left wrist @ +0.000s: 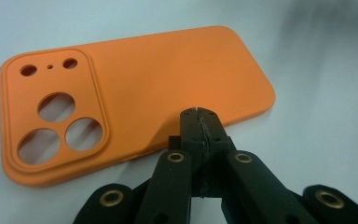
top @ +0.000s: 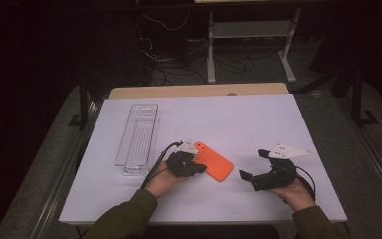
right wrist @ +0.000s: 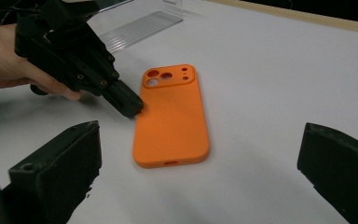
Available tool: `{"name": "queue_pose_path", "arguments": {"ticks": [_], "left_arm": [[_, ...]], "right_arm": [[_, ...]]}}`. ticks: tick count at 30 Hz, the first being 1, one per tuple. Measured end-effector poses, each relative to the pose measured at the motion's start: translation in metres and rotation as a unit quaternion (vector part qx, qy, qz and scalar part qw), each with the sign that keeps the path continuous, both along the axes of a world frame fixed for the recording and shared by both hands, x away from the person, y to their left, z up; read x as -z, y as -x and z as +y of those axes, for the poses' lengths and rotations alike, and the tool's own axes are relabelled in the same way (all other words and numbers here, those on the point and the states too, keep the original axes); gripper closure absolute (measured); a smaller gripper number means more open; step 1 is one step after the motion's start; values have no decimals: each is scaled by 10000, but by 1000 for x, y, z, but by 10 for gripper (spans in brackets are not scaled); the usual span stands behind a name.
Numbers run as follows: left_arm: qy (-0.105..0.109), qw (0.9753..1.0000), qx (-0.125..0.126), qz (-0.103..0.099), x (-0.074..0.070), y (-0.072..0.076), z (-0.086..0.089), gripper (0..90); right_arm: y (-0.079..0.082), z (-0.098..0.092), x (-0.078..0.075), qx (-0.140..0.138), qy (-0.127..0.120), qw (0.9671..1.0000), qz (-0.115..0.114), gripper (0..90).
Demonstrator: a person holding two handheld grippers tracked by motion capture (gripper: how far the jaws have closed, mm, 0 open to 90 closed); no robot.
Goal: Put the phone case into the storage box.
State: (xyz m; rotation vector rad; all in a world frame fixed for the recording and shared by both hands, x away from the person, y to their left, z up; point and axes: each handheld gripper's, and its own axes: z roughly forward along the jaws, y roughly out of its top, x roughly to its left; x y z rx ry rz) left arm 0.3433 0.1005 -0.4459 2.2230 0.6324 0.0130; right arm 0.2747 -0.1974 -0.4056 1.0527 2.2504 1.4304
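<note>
The orange phone case (top: 213, 161) lies flat on the white table (top: 258, 119), back side up, near the front edge and roughly midway between the person's two hands. Its camera cut-outs sit at the end farther from the person; in the left gripper view the case (left wrist: 135, 93) shows two small holes, a pinhole and three larger round openings in a raised block.

The left hand-held gripper (top: 199, 167) is at the case's long left edge. Its jaws are pressed together with no gap and nothing between them, and their tip (left wrist: 199, 122) is over or against the edge of the case. The right gripper view shows the same closed tip (right wrist: 127, 103) meeting the case (right wrist: 172, 116) about halfway along its side. Whether it presses on the case or merely rests beside it cannot be told.

The right hand-held gripper (top: 252, 164) is held above the table to the right of the case, apart from it. Its jaws are spread wide and empty, standing at either side of the right gripper view (right wrist: 205, 168) with the case ahead of them.

A clear plastic tray (top: 138, 139) lies on the left part of the table, its length running away from the person, empty as far as can be seen. It is apart from the case and from the left hand (top: 166, 179).
</note>
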Motion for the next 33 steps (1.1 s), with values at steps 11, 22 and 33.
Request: {"name": "queue_pose_path", "arguments": {"ticks": [11,22,33], "left_arm": [[43,10000,4,-62,1,-11,-17,898],[362,9990,198,-159,-23,-3,4,811],[848,9955,232,-353,-50,17,53,538]], "right_arm": [[0,-1,0,-4,-10,10000,9,0],[0,-1,1,-13,7,10000,11,0],[0,1,2,-6,34,10000,28,0]]}}
